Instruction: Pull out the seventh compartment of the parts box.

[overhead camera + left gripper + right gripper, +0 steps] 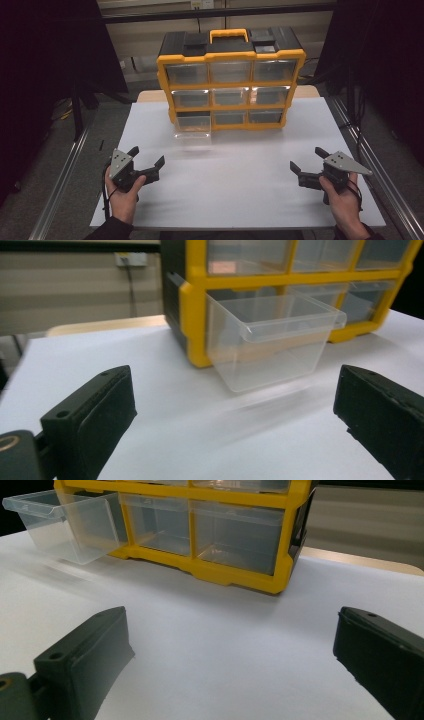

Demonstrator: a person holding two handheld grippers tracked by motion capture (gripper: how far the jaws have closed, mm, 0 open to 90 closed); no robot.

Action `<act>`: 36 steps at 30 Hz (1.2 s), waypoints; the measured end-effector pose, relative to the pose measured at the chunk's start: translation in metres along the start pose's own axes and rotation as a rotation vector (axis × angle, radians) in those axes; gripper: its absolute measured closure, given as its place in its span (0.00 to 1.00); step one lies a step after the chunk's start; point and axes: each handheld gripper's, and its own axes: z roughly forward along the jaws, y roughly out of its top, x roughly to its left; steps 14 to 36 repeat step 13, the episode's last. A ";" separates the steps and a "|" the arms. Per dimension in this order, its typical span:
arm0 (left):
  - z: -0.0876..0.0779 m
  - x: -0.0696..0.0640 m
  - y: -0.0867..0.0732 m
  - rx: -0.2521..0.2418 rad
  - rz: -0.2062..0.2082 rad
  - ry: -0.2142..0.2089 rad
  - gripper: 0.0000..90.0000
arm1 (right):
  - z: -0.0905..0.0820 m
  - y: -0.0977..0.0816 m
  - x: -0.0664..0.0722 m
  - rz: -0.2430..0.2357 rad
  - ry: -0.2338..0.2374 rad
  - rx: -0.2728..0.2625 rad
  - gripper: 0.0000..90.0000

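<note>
**On the white table: one drawer pulled out, both grippers spread and empty**

On the far half of the white table (235, 170) in the high view stands a yellow-and-black drawer organizer (231, 77) with a yellow handle on top and three rows of three clear drawers. The bottom-left drawer (194, 131) is pulled forward out of its slot, its front tipped down toward the table; nothing can be seen inside it, and the other eight sit flush. Near the front edge, the left gripper (146, 159) and the right gripper (306, 159) are held well apart, each in a hand, jaws wide and clasping nothing.

In the left gripper view, the pulled-out drawer (272, 342) hangs from the organizer's (192, 305) bottom corner, tilted downward, transparent and apparently empty. The gripper's (232, 415) two black jaws stand far apart over bare table, short of the drawer and touching nothing.

In the right gripper view, the same drawer (62, 522) juts out at upper left, beside closed bottom-row drawers (200, 530) that look empty. This gripper (230, 655) is also spread wide, with only white tabletop between its jaws.
</note>
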 end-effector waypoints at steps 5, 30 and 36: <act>-0.015 -0.001 -0.012 0.024 0.010 -0.008 0.02 | 0.000 0.000 -0.001 0.007 -0.010 0.002 0.01; -0.017 0.003 -0.009 -0.001 -0.022 0.015 0.04 | 0.000 -0.001 -0.001 0.001 -0.007 0.006 0.01; -0.017 0.003 -0.009 -0.001 -0.022 0.015 0.04 | 0.000 -0.001 -0.001 0.001 -0.007 0.006 0.01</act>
